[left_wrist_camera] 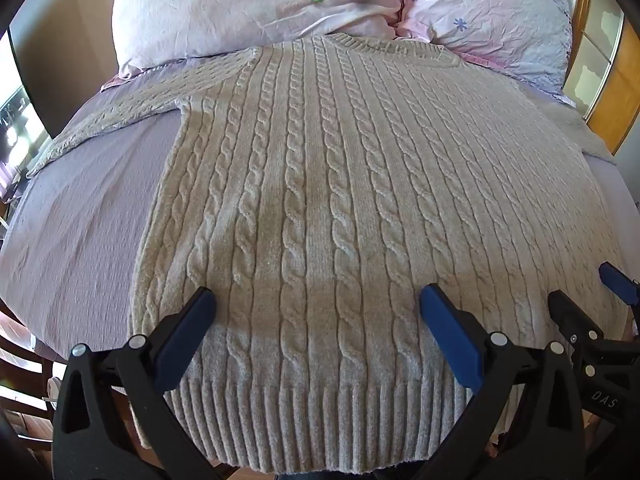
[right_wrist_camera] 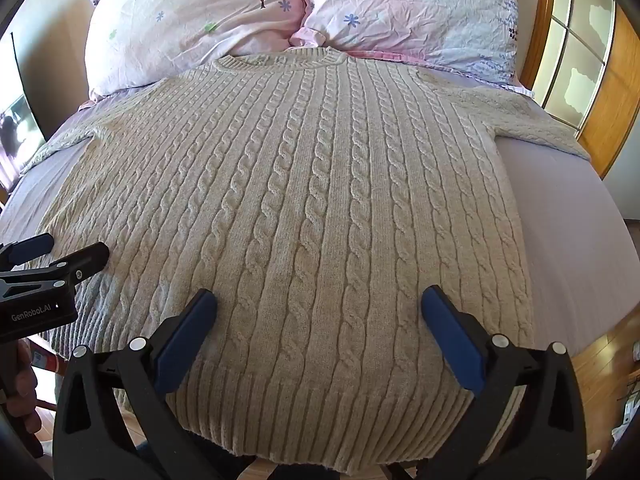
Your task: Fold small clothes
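Observation:
A beige cable-knit sweater (left_wrist_camera: 320,184) lies flat on the bed, neck toward the pillows, ribbed hem near me; it also shows in the right wrist view (right_wrist_camera: 312,200). Both sleeves spread out to the sides. My left gripper (left_wrist_camera: 318,300) is open and empty, hovering over the left part of the hem. My right gripper (right_wrist_camera: 318,300) is open and empty over the right part of the hem. Each gripper shows in the other's view: the right one (left_wrist_camera: 580,286) at the right edge, the left one (right_wrist_camera: 76,248) at the left edge.
The bed has a lilac sheet (left_wrist_camera: 80,224) (right_wrist_camera: 568,232). Two pink floral pillows (left_wrist_camera: 256,4) (right_wrist_camera: 412,12) lie at the head. A wooden frame with glass panes (right_wrist_camera: 576,64) stands at the right. The wooden floor (right_wrist_camera: 600,364) shows below the bed's edge.

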The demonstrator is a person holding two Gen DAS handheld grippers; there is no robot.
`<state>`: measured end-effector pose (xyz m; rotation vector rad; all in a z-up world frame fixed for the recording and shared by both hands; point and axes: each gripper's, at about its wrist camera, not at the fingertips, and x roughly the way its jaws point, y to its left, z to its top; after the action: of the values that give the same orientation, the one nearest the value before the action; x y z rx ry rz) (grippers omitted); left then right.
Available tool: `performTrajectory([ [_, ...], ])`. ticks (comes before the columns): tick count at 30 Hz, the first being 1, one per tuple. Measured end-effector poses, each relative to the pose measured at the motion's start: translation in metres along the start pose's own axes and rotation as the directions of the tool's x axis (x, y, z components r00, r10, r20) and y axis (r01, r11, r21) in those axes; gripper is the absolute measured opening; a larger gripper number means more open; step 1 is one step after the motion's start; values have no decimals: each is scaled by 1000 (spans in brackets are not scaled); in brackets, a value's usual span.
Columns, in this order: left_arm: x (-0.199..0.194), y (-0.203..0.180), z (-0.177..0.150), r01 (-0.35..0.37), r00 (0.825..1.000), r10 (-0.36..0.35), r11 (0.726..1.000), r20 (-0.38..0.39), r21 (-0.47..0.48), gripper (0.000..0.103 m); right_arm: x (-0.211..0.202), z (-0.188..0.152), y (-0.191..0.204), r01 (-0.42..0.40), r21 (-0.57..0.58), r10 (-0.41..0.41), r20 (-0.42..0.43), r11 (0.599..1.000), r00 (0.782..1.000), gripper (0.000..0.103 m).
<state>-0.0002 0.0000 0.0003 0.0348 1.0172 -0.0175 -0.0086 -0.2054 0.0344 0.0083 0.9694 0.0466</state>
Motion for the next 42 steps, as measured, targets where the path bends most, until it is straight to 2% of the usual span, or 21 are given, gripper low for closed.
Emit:
performTrajectory([
  [42, 0, 0, 2, -1, 1000, 1, 1000, 10, 5, 101, 0, 0, 0, 0, 0, 0, 2, 1000, 1000, 102],
])
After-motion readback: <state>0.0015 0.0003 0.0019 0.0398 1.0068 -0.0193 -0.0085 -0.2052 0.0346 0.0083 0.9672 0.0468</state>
